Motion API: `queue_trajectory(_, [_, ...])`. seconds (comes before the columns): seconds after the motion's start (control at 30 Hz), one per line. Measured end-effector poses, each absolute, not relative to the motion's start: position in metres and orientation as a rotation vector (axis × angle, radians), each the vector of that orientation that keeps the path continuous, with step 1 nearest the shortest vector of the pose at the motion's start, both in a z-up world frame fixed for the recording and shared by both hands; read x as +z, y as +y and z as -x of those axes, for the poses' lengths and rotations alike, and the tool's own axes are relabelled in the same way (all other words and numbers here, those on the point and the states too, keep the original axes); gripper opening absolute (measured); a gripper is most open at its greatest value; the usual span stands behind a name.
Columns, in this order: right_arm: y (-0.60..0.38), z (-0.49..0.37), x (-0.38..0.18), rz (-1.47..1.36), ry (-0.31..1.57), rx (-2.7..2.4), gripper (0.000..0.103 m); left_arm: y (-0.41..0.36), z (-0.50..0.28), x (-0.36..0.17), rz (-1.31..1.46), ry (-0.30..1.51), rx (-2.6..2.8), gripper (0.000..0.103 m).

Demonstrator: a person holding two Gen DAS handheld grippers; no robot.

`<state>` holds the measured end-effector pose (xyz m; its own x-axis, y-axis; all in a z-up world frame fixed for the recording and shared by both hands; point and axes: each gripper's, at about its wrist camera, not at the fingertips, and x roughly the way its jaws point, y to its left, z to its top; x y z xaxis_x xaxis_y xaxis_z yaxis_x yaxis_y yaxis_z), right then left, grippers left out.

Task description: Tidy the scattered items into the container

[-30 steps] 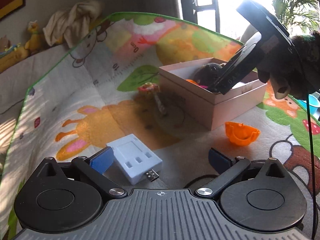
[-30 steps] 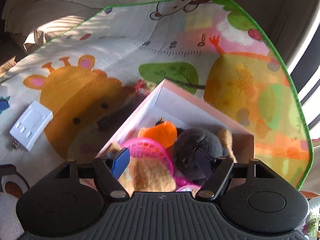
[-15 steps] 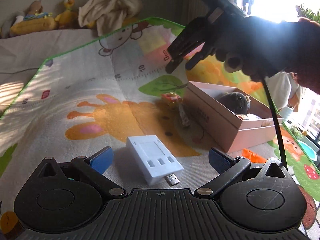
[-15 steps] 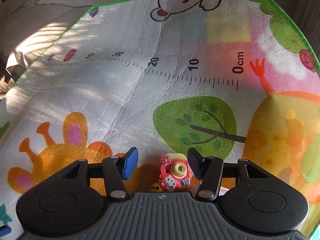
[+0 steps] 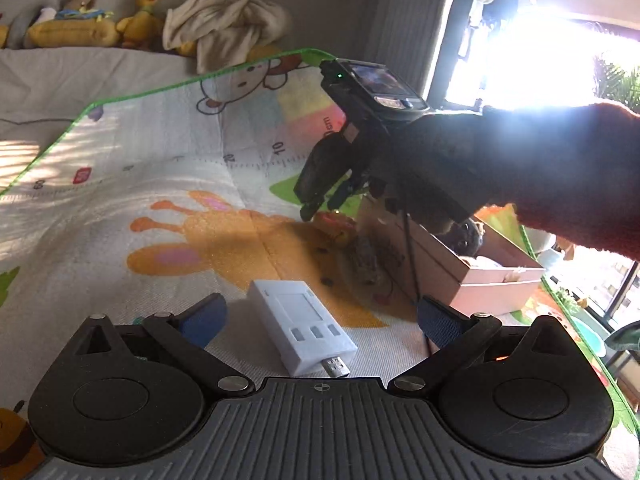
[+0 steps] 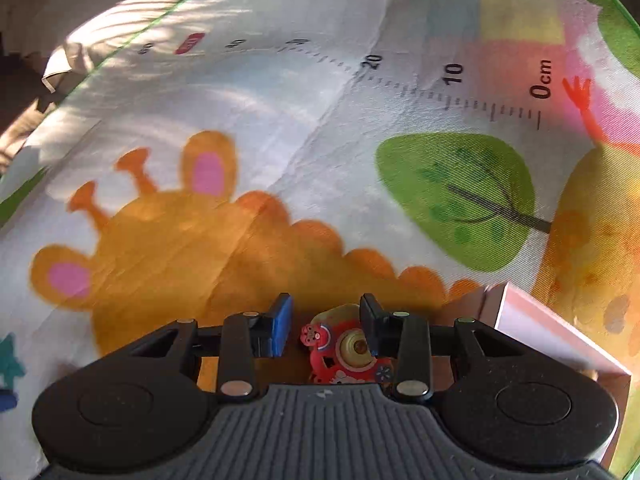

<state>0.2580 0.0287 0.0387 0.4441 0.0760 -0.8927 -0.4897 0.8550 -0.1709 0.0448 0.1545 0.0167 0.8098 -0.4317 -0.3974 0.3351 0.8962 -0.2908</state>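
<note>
1. The right claw [image 6: 326, 330] is being pointed steeply down at the play mat [image 6: 280, 128], and its jaws have just been closing around the small red toy camera [image 6: 346, 354].
2. The toy camera is being bracketed by the blue pads [image 6: 282, 326]; the right-hand pad is seen touching it, while a narrow gap is showing on the left, so a firm grip cannot be told from the pictures.
3. The toy camera is lying on the mat, on the orange giraffe print, just beside the near-left corner of the pink box [image 6: 560, 340].
4. In the left wrist view, the right claw [image 5: 316, 206] is being held by a gloved hand [image 5: 432, 168] above the spot just left of the pink box [image 5: 480, 276].
5. A dark plush toy [image 5: 468, 234] is being seen inside that box.
6. The left claw [image 5: 320, 320] is being kept wide open and empty, low over the mat.
7. A white USB adapter [image 5: 304, 324] is lying flat on the mat between its open jaws, untouched by either pad.
8. Plush toys [image 5: 80, 24] and a crumpled cloth [image 5: 224, 24] are being seen at the far side.
</note>
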Motion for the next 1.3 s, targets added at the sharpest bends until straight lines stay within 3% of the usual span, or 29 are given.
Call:
queue_trajectory(0.4, [-0.034, -0.101, 0.059, 0.216, 1.09, 0.67, 0.04, 0.143, -0.027, 0.02, 0.119, 0.463, -0.557, 0.103])
queue_trajectory(0.57, [-0.089, -0.044, 0.093, 0.223, 0.766, 0.558, 0.076, 0.125, -0.017, 0.018, 0.059, 0.54, -0.578, 0.103])
queue_trajectory(0.63, [-0.108, -0.027, 0.092, 0.237, 0.679, 0.486, 0.079, 0.119, -0.015, 0.017, 0.066, 0.573, -0.577, 0.103])
queue_trajectory(0.97, [-0.16, -0.008, 0.022, 0.214, 0.663, 0.328, 0.08, 0.054, -0.02, 0.016, -0.062, 0.651, -0.572, 0.103])
queue_trajectory(1.3, [-0.194, -0.01, 0.008, 0.153, 0.632, 0.265, 0.079, 0.013, -0.059, 0.01, -0.157, 0.683, -0.474, 0.103])
